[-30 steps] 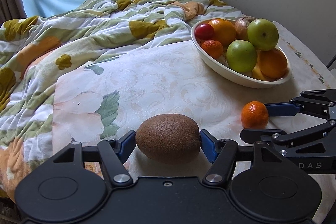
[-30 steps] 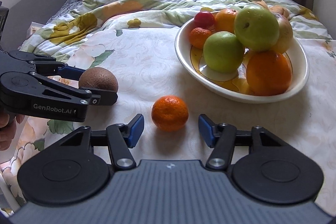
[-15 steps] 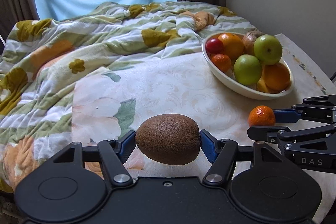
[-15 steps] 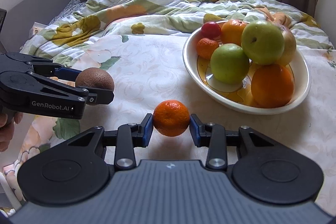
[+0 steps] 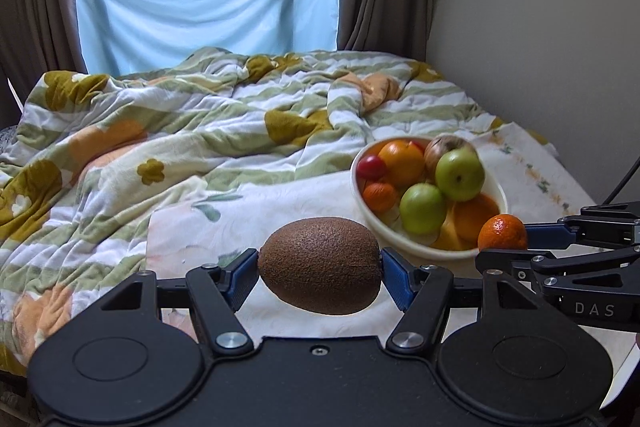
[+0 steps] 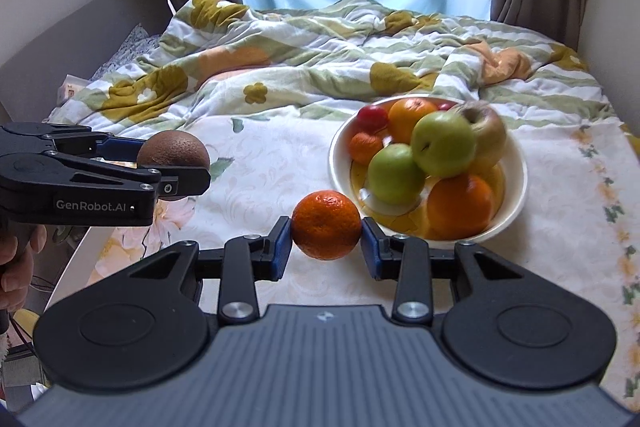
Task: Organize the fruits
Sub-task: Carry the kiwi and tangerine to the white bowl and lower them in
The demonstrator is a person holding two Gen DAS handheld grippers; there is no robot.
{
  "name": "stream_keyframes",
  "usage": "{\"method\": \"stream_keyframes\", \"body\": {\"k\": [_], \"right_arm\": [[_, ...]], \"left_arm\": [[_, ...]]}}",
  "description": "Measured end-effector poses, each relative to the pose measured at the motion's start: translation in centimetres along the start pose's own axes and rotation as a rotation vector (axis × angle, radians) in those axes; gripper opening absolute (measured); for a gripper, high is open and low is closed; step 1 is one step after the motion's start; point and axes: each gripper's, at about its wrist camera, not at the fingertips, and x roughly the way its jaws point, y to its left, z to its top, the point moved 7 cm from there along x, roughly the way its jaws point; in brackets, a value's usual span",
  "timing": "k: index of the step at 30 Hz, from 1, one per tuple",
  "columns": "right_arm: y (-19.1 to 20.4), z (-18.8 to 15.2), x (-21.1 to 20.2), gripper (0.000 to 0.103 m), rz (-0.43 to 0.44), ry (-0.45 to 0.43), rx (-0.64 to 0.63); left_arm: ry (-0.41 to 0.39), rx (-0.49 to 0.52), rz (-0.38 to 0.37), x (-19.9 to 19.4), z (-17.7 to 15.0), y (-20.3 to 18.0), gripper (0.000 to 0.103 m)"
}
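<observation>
A: What do the left tongs (image 5: 320, 273) hold?

B: A brown kiwi (image 5: 322, 265), pinched end to end between the blue pads, clear of the cloth below. It sits left of the bowl (image 5: 498, 195) and nearer the camera.

A: And the right tongs (image 6: 326, 243)?

B: Clamped on a mandarin (image 6: 326, 225), one pad at each side, just in front of the bowl's near rim.

A: What's in the bowl?

B: Two green apples (image 6: 442, 143), oranges (image 6: 460, 207), a small red fruit (image 6: 372, 117), piled high. Behind the bowl lies a rumpled flowered quilt (image 6: 304, 67).
</observation>
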Motion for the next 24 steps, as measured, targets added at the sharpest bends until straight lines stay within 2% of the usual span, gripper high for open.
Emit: {"method": "stream_keyframes", "body": {"k": [7,11,18,24], "right_arm": [[-3.2,2.1,-2.3,0.052,-0.032,-0.012,0.001],[-5.6,3.3,-3.1,0.052,-0.019,-0.015,0.003],[-10.4,5.3,-3.3,0.052,-0.008,-0.029,-0.041],[-13.8,6.1,-2.3,0.052,0.007,-0.021,-0.046]], "left_arm": [[-0.032,-0.034,0.022,-0.9,2.8,-3.0,0.070],[-0.042,-0.057,0.035,-0.7,4.3,-4.8,0.070],[-0.039,-0.104,0.047,2.2,6.7,-7.3,0.070],[-0.021,-0.166,0.060,5.7,8.0,-7.9,0.070]]}}
